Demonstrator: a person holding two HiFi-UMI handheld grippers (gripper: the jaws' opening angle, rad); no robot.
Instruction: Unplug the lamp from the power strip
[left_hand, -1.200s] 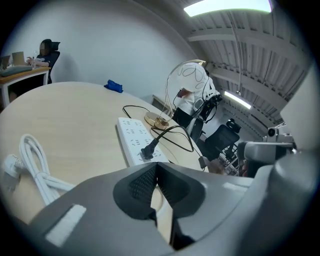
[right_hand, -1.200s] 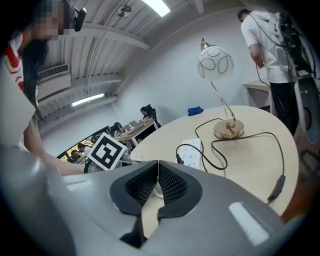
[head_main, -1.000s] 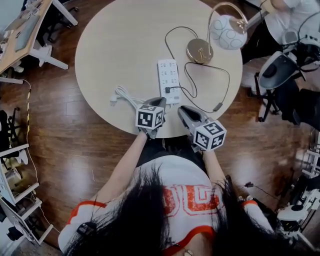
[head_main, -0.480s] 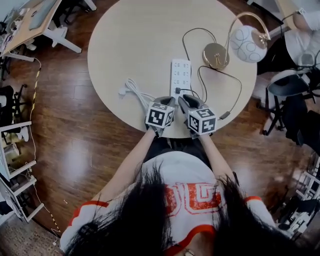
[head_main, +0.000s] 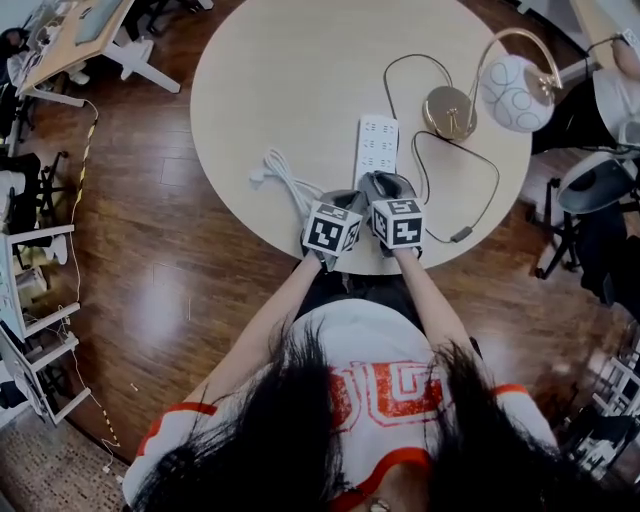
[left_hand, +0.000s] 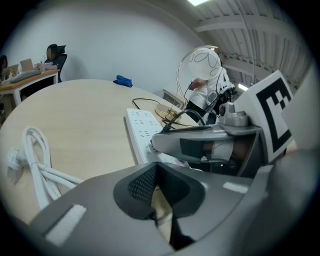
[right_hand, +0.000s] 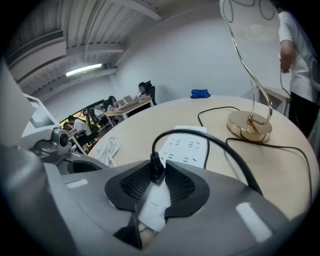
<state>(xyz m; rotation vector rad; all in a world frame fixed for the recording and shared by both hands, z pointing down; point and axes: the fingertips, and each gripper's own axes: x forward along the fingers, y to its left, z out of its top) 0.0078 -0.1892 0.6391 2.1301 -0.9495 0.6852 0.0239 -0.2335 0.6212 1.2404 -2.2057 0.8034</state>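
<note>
Two grippers are now crowding the near end of the power strip (head_main: 377, 145), where a second ago they were hanging back at the table (head_main: 280, 80) edge, the right one well off to the side. The right gripper (right_hand: 156, 182) is straddling the black plug (right_hand: 156, 169) with its jaws drawn narrow. Its pads seem to be pressing either flank, while the plug is sitting upright in the strip, not yet pulled. I'd say the grasp is being made and only the pull is remaining.

The left gripper (left_hand: 159, 197) is lying just beside it, jaws almost together with nothing gripped. Whether it is pinning the strip down, I can't tell. From above, both tools are covering the plug and its socket. The lamp (head_main: 515, 92) is standing at the far right of the table, its cord (head_main: 460, 235) looping back toward the strip.
</note>
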